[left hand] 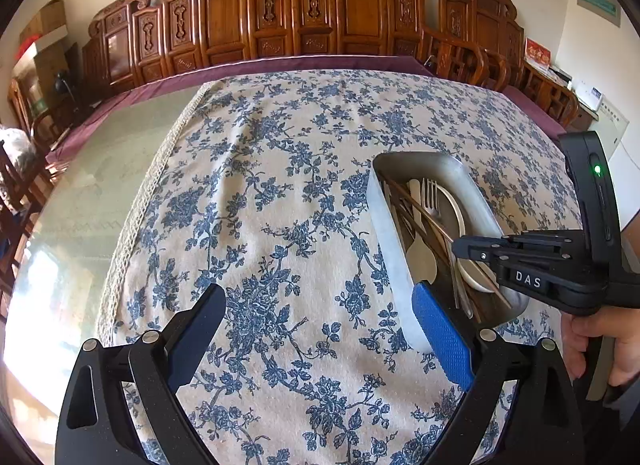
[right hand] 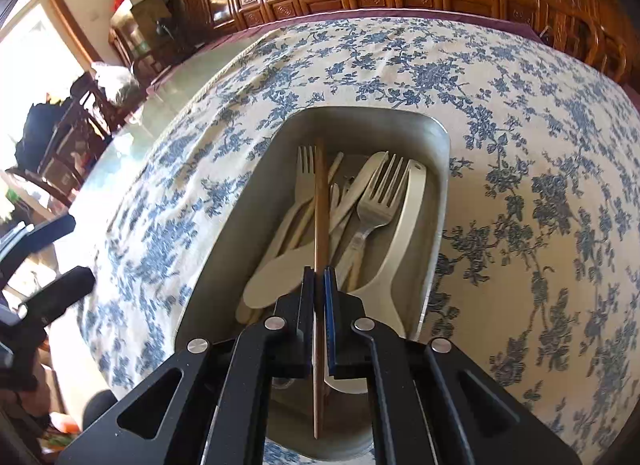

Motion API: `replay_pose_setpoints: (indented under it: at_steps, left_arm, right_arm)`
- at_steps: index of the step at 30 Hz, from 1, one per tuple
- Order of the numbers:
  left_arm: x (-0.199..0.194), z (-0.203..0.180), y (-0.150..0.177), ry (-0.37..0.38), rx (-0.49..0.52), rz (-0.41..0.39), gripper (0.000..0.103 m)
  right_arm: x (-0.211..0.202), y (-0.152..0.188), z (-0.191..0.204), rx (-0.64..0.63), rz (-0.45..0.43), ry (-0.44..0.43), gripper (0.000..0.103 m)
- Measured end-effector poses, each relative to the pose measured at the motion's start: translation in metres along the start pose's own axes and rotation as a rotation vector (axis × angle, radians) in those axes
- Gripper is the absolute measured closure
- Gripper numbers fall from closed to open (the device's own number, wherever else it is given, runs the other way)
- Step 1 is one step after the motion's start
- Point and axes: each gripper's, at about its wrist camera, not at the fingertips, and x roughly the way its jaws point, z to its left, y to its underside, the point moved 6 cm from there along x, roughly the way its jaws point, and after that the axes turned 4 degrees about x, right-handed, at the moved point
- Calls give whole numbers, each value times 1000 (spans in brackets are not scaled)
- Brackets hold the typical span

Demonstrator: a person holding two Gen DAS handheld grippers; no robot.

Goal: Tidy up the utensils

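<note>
A metal tray (right hand: 436, 201) (left hand: 386, 225) sits on the floral cloth, holding several pale utensils: a metal fork (right hand: 378, 201), a cream fork (right hand: 304, 173), a cream ladle (right hand: 404, 233) and spoons. My right gripper (right hand: 319, 277) is shut on a brown chopstick (right hand: 319, 201) and holds it over the tray, pointing away along it. It also shows in the left wrist view (left hand: 460, 247), over the tray. My left gripper (left hand: 320, 329) is open and empty above the cloth, left of the tray; its right blue pad (left hand: 440, 333) is near the tray's front corner.
The blue floral tablecloth (left hand: 280, 185) covers most of the table; bare glass top (left hand: 92, 185) lies to the left. Carved wooden chairs (left hand: 280, 17) line the far edge. A person's hand (left hand: 600, 345) holds the right gripper.
</note>
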Motion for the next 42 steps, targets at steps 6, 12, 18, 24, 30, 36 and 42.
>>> replay_pose_setpoints:
  at_steps: [6, 12, 18, 24, 30, 36, 42]
  left_arm:
    - [1, -2, 1, 1, 0, 4, 13]
    - [-1, -6, 1, 3, 3, 0, 13]
    - [-13, -14, -3, 6, 0, -20, 13]
    - [-32, -25, -8, 10, -4, -48, 13]
    - [-51, -44, -16, 14, 19, -76, 11]
    - [-71, -69, -24, 17, 33, -110, 8]
    - [-90, -92, -24, -4, 53, -136, 8]
  right_arm:
    - [7, 4, 13, -26, 5, 1, 95]
    - [-6, 8, 15, -112, -49, 47, 95]
    - [-37, 17, 7, -172, -125, 75, 82]
    - [-76, 25, -9, -168, -191, 96, 82]
    - [-117, 38, -28, -154, -260, 144, 71]
    - [-165, 48, -44, -115, -339, 170, 37]
    - [-211, 56, -48, -81, -424, 202, 4]
